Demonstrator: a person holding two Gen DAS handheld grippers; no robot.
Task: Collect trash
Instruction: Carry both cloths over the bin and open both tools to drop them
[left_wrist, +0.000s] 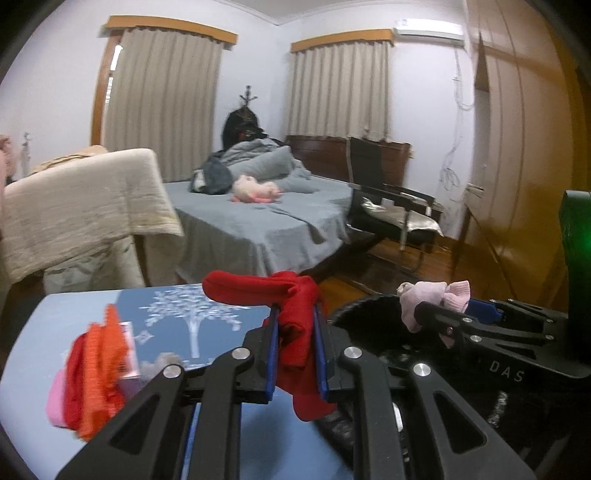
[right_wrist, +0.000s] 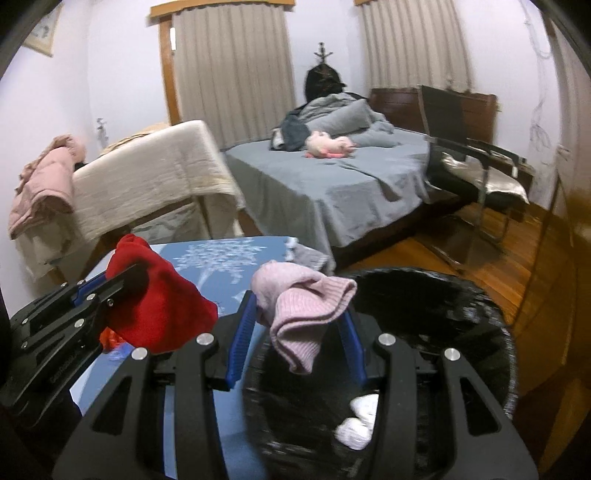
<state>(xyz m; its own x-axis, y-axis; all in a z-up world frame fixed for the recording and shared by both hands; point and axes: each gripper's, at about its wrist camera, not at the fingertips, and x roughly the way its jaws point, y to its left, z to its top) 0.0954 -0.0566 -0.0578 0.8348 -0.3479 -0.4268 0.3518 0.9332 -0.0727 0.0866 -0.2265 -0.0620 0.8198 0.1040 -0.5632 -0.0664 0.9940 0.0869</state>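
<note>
I hold my left gripper (left_wrist: 295, 347) with its fingers (left_wrist: 271, 350) closed tight on a red sock (left_wrist: 295, 332) at lower centre of the left view, lifted clear of the blue surface (left_wrist: 74, 314), by my judgement to carry it to the black bin (right_wrist: 424, 295) at lower right. My right gripper (right_wrist: 297, 332) is poised over that bin, fingers (right_wrist: 240, 332) partly spread with a pink sock (right_wrist: 299, 310) pinched between them. Orange-red cloth (left_wrist: 96, 369) remains on the surface, lower left.
</note>
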